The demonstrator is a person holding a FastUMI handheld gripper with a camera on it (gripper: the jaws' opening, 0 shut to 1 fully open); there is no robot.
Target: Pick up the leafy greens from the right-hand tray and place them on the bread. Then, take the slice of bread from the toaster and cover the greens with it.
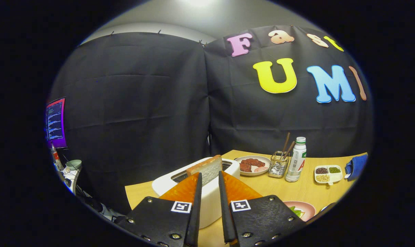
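Observation:
A white toaster stands on the wooden table, just ahead of my fingers. A slice of bread sticks up out of its slot, tilted, and shows in the narrow gap just beyond my fingertips. My gripper is open by a small gap, with neither finger pressing on the slice. Beside the right finger lies a pink plate with leafy greens on it, partly hidden by that finger.
Beyond the toaster are a plate of red meat, a wire holder with chopsticks, a white bottle, a small divided dish of beans and a blue cloth. The table's left edge drops off near a lit monitor.

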